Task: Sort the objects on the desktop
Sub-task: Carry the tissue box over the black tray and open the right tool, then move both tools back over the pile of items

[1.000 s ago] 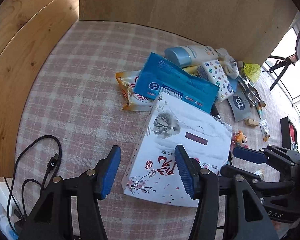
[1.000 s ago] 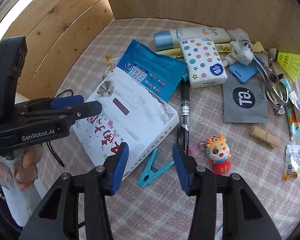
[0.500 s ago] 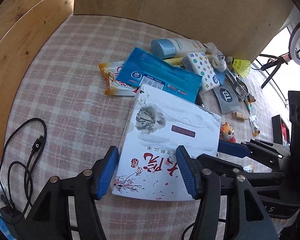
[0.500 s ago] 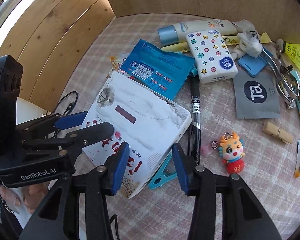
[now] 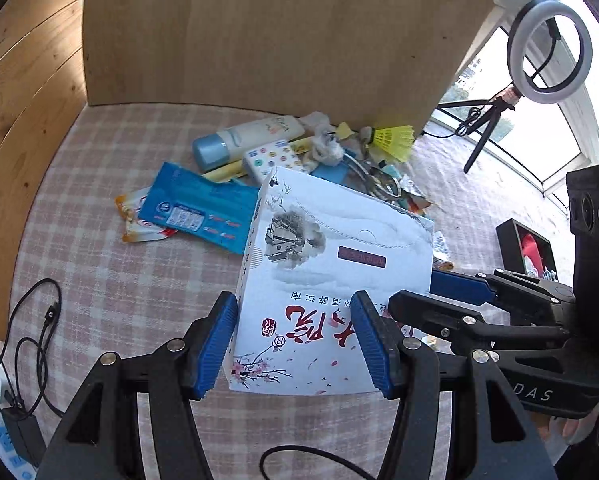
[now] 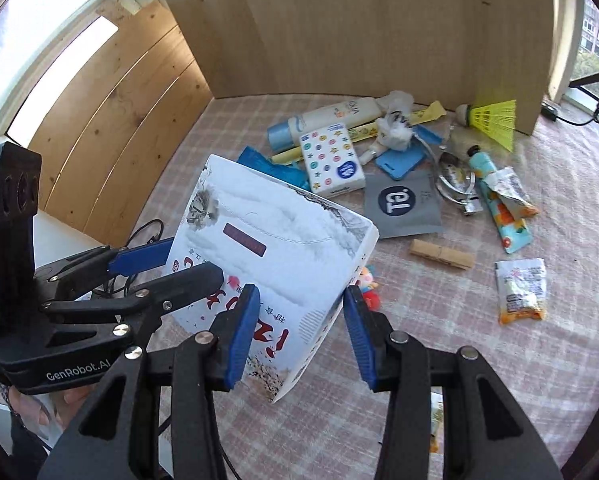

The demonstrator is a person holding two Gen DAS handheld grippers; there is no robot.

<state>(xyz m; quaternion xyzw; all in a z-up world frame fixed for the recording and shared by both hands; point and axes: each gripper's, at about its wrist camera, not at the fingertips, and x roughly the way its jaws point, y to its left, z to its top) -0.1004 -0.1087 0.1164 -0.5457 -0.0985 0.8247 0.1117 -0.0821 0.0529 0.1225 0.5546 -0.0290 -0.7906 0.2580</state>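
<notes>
A white tissue box (image 5: 331, 276) printed with ink drawings and red characters is lifted off the checked tablecloth (image 5: 111, 280). My left gripper (image 5: 295, 344) is shut on its near left corner. My right gripper (image 6: 297, 330) is shut on its near right corner, and the box (image 6: 275, 240) tilts between them. Behind it lie a blue wipes pack (image 5: 197, 208), a lotion bottle (image 5: 247, 138), a dotted tissue pack (image 6: 331, 160) and a yellow shuttlecock (image 6: 491, 118).
A grey pouch (image 6: 403, 204), wooden clothespin (image 6: 441, 258), hand-cream tube (image 6: 499, 204), snack sachet (image 6: 521, 290) and a small doll (image 6: 369, 284) lie to the right. Wooden boards (image 5: 259, 32) wall the back and left. A black cable (image 5: 31, 340) lies at the left edge.
Both grippers have closed onto the tissue box and raised it off the cloth; it now tilts up and hides the pen, blue clip and part of the clutter.
</notes>
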